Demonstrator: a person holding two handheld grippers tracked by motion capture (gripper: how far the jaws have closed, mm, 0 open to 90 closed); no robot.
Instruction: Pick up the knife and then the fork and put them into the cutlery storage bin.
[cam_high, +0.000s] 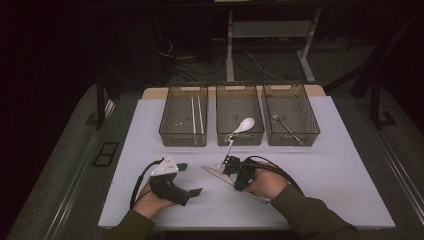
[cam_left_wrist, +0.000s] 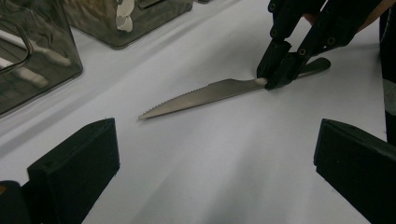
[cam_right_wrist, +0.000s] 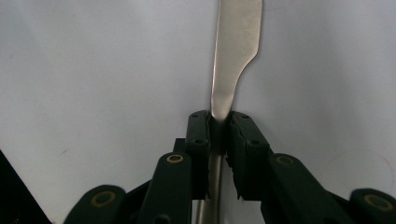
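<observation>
L gripper (cam_high: 186, 179) sits on the white table (cam_high: 340, 170) at the near left, held by the person's left hand (cam_high: 150, 200); its fingers (cam_left_wrist: 74, 172) stand wide apart w/ nothing btwn them, just bare table surface in the gap, as the left gripper view shows. Ahead of those fingers and off to their right lies a serrated table knife (cam_left_wrist: 205, 95), flat on the table, tip pointing back toward the L gripper's side, handle end running away under the R gripper (cam_left_wrist: 275, 77). R gripper's fingers (cam_right_wrist: 198, 140) are closed onto the knife at the neck where blade meets handle; right gripper view shows the metal pinched btwn both pads, blade (cam_right_wrist: 236, 51) running straight out past the fingertips, handle passing back btwn the fingers. Person's right hand (cam_high: 267, 182) holds that gripper, cable looping off to its right. Beyond both sets of fingers, at the far side of the table, three smoky see-through bins stand in a row: left bin (cam_high: 172, 112) w/ a pair of chopsticks (cam_high: 196, 117), middle bin (cam_high: 222, 112) w/ a white spoon (cam_high: 243, 125) leaning over its near wall, right bin (cam_high: 307, 117) w/ a fork (cam_high: 282, 124). Middle bin is closest past the R fingertips; knife sits well apart from all three bins.
</observation>
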